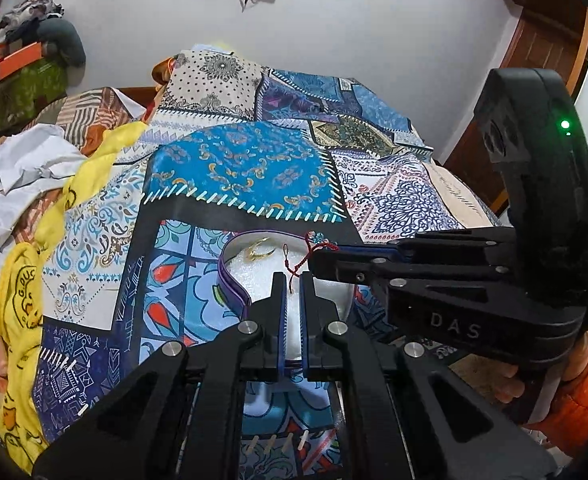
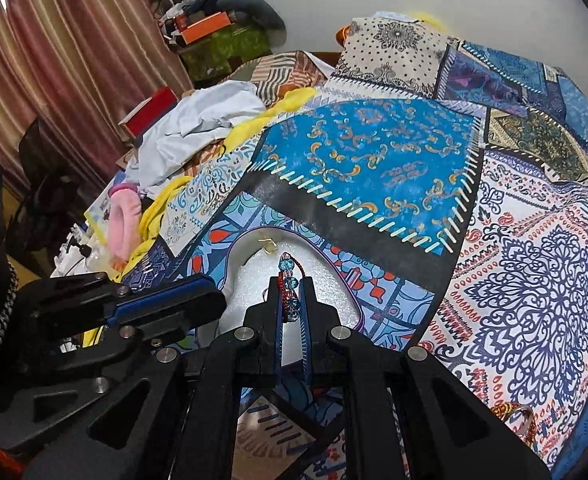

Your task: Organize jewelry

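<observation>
A purple-rimmed jewelry box (image 1: 229,280) with white foam lining lies on the patchwork bedspread; it also shows in the right wrist view (image 2: 334,260). A gold earring (image 1: 258,254) rests on the foam at the far side, also seen in the right wrist view (image 2: 269,245). My right gripper (image 2: 291,300) is shut on a red cord bracelet with blue beads (image 2: 287,280), held over the box. In the left wrist view the right gripper (image 1: 314,258) comes in from the right with the bracelet's red cord (image 1: 300,264) dangling. My left gripper (image 1: 292,284) is nearly shut and empty above the foam.
The patchwork bedspread (image 1: 245,168) covers the bed. Crumpled white and yellow cloth (image 1: 33,184) lies at the left. A bangle (image 2: 516,414) lies on the bedspread at the right. A striped curtain (image 2: 53,60) and piled boxes (image 2: 213,36) stand at the back left.
</observation>
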A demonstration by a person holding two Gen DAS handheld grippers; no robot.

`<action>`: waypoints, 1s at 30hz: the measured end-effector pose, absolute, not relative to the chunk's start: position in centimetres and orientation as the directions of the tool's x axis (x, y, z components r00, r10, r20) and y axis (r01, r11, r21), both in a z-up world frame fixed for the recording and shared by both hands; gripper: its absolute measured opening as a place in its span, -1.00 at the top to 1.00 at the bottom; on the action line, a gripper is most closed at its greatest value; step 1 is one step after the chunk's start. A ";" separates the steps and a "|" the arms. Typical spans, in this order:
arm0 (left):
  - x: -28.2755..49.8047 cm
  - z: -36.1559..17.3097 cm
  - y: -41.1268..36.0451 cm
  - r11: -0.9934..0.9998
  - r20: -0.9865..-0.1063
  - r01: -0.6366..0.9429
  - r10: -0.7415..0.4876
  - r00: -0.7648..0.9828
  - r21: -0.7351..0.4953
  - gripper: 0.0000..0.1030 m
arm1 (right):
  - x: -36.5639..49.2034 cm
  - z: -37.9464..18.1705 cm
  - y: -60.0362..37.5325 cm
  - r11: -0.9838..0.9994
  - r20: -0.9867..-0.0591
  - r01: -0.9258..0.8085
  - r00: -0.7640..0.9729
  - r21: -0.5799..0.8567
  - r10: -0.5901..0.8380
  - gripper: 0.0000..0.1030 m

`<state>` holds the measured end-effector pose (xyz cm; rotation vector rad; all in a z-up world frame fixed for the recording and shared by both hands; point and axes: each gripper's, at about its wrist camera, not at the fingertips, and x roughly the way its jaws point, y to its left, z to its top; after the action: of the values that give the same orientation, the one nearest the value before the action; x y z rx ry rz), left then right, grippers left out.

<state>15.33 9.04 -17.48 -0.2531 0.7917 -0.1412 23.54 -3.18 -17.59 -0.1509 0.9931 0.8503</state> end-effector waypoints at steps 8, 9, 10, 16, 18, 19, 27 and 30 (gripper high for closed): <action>14.7 -16.8 9.3 0.966 -0.679 0.011 -0.190 0.709 -0.258 0.93 | 23.8 -17.9 -2.9 0.679 -0.806 -0.689 0.239 0.253 0.542 0.83; 14.6 -16.7 9.3 0.967 -0.679 0.010 -0.186 0.710 -0.255 0.93 | 23.7 -17.8 -2.9 0.680 -0.807 -0.689 0.239 0.251 0.540 0.80; 14.4 -16.6 9.3 0.968 -0.680 0.007 -0.182 0.711 -0.252 0.93 | 23.6 -17.7 -3.0 0.679 -0.807 -0.691 0.240 0.248 0.539 0.75; 13.6 -15.5 9.4 0.972 -0.671 -0.005 -0.159 0.724 -0.236 0.93 | 22.1 -15.5 -4.3 0.701 -0.783 -0.691 0.335 0.175 0.525 0.52; 13.3 -15.0 9.2 0.973 -0.665 -0.003 -0.155 0.731 -0.229 0.93 | 21.6 -14.7 -4.9 0.714 -0.771 -0.684 0.370 0.152 0.518 0.33; 13.1 -14.6 9.0 0.974 -0.660 0.000 -0.152 0.735 -0.225 0.93 | 21.4 -14.2 -5.3 0.720 -0.762 -0.678 0.388 0.145 0.519 0.24; 11.9 -12.6 7.3 0.979 -0.635 0.029 -0.154 0.757 -0.202 0.92 | 18.8 -10.6 -9.1 0.801 -0.682 -0.591 0.549 0.092 0.484 -0.33; 11.5 -12.0 6.5 0.980 -0.628 0.041 -0.156 0.762 -0.194 0.90 | 18.2 -9.7 -11.0 0.838 -0.659 -0.539 0.599 0.089 0.455 -0.40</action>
<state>11.53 6.50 -12.03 -0.1727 0.6968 -0.1078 18.22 -10.96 -9.74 -0.1242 0.7280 0.5780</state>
